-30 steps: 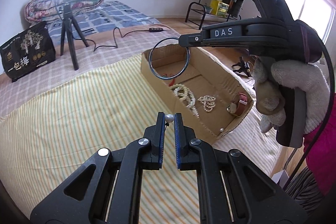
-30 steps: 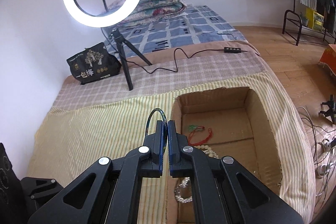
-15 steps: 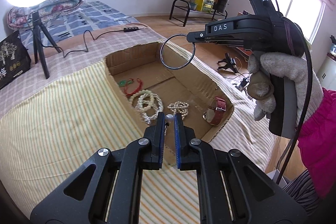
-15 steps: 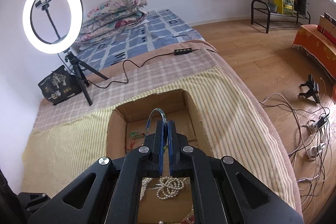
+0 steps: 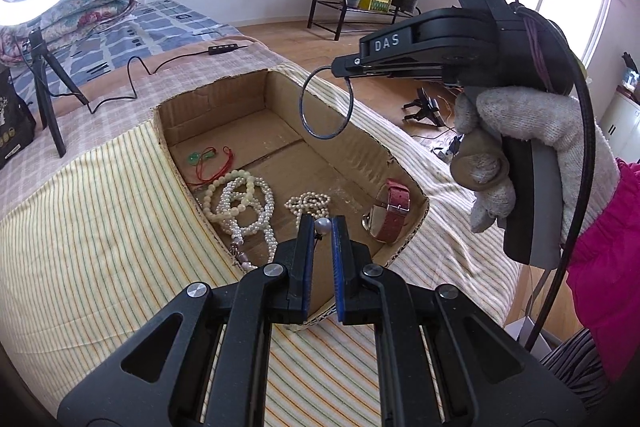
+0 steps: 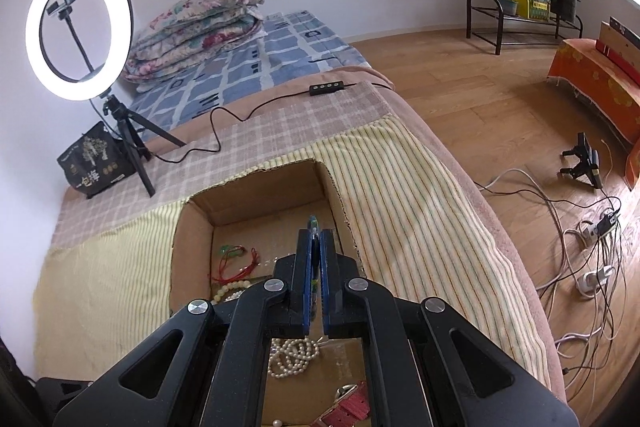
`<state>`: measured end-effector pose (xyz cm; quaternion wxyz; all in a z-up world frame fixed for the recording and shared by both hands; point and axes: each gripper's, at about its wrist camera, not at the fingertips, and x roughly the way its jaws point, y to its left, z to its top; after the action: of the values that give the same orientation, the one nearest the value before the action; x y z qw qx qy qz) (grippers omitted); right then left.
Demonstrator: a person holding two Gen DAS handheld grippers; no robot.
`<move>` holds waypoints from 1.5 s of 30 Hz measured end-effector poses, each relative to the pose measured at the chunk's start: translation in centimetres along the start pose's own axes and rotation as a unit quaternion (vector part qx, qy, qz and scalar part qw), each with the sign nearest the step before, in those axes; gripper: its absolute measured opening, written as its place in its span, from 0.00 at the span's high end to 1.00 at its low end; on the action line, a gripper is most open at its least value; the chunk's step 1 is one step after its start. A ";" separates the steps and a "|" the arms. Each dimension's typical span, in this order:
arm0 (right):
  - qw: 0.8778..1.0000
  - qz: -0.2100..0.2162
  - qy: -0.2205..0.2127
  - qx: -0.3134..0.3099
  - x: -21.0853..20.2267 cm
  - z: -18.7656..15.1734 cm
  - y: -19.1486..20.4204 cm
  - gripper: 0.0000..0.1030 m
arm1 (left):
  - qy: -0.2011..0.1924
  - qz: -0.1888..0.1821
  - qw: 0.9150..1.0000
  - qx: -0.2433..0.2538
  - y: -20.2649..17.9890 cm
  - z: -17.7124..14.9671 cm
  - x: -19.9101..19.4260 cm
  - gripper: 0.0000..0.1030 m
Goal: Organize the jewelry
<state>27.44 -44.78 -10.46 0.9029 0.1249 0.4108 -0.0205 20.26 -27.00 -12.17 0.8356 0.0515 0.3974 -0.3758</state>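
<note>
Room: a bed (image 6: pixel 280 131) under a checked blanket with a yellow striped cloth (image 5: pixel 100 227) over it, a lit ring light (image 6: pixel 78 29) on a tripod at my ten o'clock, wood floor to the right.

Item 1: cardboard box (image 5: pixel 280 95), open-topped, corrugated, rough torn rim, sunk into the striped cloth. Its long axis runs from me toward twelve o'clock.

Item 2: left gripper (image 5: pixel 323 227), over the near end of the box. Jaws almost together, pinching a single round pearl (image 5: pixel 323 225), glossy and pale, at the very tips.

Item 3: right gripper (image 5: pixel 344 67), held in a knit-gloved hand (image 5: pixel 520 155) at my two o'clock, over the far right wall of the box. Jaws clamped on the top of a thin metal bangle (image 5: pixel 326 103), smooth and dark; the hoop hangs down, its open face toward the left camera, edge-on in the right wrist view.

Item 4: box contents. Red cord with green stones (image 5: pixel 208 159) at eleven o'clock; cream bead strands (image 5: pixel 240 203) looped near the left wall; a small pearl cluster (image 5: pixel 308 205) just beyond the left jaws; a red-strapped watch (image 5: pixel 390 211) in the near right corner, strap textured.
</note>
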 end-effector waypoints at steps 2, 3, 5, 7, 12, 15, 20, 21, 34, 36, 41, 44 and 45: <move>1.000 0.001 0.002 -0.001 0.2 0.0 0.1 0.98 | 0.000 0.000 1.000 0.003 -0.2 0.0 0.2 0.94; 1.000 0.001 0.005 -0.001 0.3 -0.1 0.1 0.98 | 0.001 0.000 1.000 0.005 -0.2 0.0 0.3 0.94; 1.000 0.001 0.007 -0.003 0.4 -0.1 0.2 0.98 | 0.002 0.001 1.000 0.006 -0.3 -0.1 0.5 0.94; 1.000 0.001 0.009 -0.005 0.4 -0.2 0.2 0.98 | 0.003 0.001 1.000 0.006 -0.3 -0.1 0.6 0.94; 1.000 0.003 0.009 -0.006 0.4 -0.3 0.2 0.98 | 0.002 0.004 1.000 0.008 -0.4 0.2 0.8 0.94; 1.000 0.004 0.011 -0.009 0.5 -0.3 0.2 0.98 | 0.001 0.003 1.000 0.008 -0.5 0.2 0.8 0.94; 1.000 0.005 0.017 -0.004 0.8 -0.4 -0.2 0.88 | 0.006 0.011 1.000 0.007 -0.4 0.3 1.0 0.82; 1.000 0.006 0.016 -0.004 0.7 -0.3 -0.2 0.73 | 0.006 0.014 1.000 0.005 -0.3 0.3 1.0 0.63; 1.000 -0.013 -0.011 -0.020 -0.2 -0.1 1.0 0.30 | -0.009 0.038 0.999 0.001 0.2 0.3 0.0 0.25; 1.000 -0.014 -0.010 -0.022 -0.2 -0.1 1.1 0.30 | -0.009 0.040 0.999 -0.002 0.3 0.3 -0.2 0.25; 1.000 -0.015 -0.016 -0.020 -0.7 -0.1 1.2 0.30 | -0.010 0.047 0.999 -0.007 0.7 0.3 -0.8 0.25; 0.999 -0.015 -0.019 -0.020 -1.2 -0.1 1.3 0.30 | -0.013 0.051 0.999 -0.006 0.9 0.3 -1.3 0.25; 0.999 -0.015 -0.021 -0.020 -1.3 -0.1 1.3 0.30 | -0.015 0.052 0.999 -0.006 0.9 0.2 -1.5 0.25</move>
<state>26.66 -43.56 -9.24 0.9131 0.1001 0.3941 -0.0284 20.42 -25.54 -11.16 0.8601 0.0615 0.3843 -0.3298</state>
